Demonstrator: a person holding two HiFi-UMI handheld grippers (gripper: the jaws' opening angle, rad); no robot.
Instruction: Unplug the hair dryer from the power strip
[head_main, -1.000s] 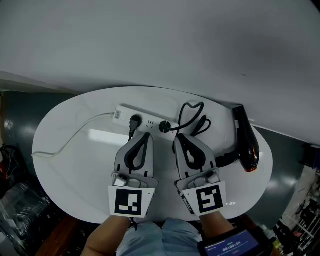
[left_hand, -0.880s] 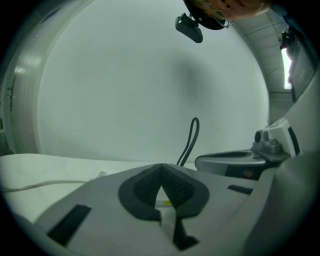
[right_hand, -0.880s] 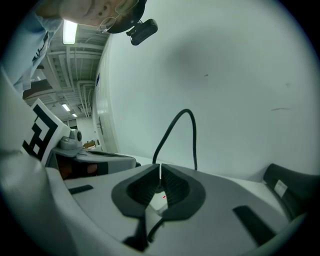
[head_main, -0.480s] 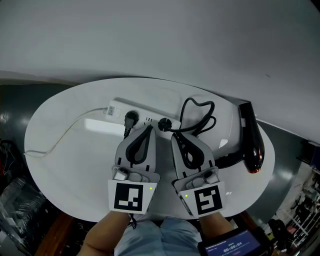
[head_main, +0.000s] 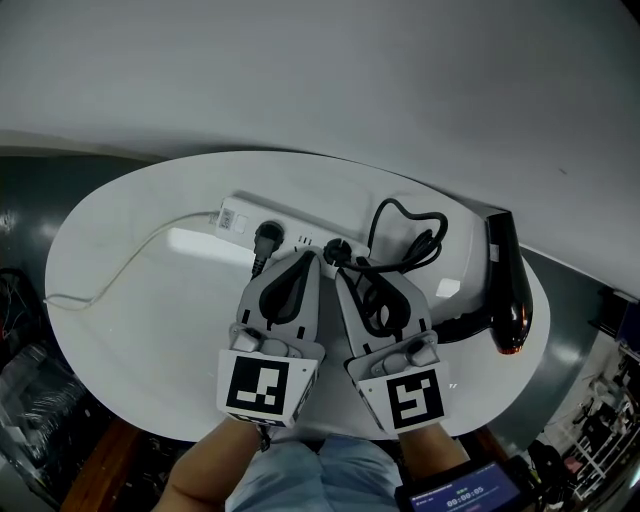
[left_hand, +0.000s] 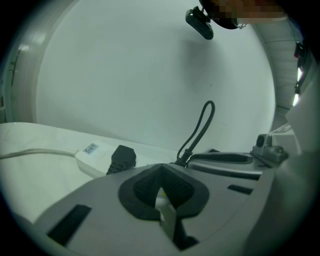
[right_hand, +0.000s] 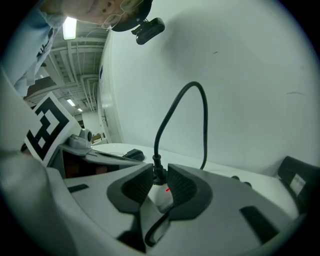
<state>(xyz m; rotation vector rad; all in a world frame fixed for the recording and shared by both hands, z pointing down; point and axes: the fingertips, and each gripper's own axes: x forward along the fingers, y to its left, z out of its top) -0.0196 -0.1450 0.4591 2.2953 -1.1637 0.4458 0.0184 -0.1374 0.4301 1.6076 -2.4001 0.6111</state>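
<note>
A white power strip (head_main: 300, 232) lies across the far side of the white oval table (head_main: 120, 340). Two black plugs sit in it. The hair dryer's plug (head_main: 338, 251) is the right one, and its cord (head_main: 410, 240) loops over to the black hair dryer (head_main: 508, 285) at the right edge. My right gripper (head_main: 338, 275) points at that plug. Its jaws have just been opening, and the plug's neck (right_hand: 158, 175) shows in the gap between the pads. My left gripper (head_main: 309, 258) is shut on nothing, its tip at the strip (left_hand: 90, 157) beside the other plug (left_hand: 122, 157).
The strip's white cable (head_main: 130, 270) trails left off the table. A white wall stands close behind the table. Dark floor with clutter surrounds the table edge, and the person's hands hold both grippers at the near side.
Both grippers have moved forward and down toward the strip. The right jaws, shut before, now stand apart around the hair dryer's plug. The left jaws stay shut.
</note>
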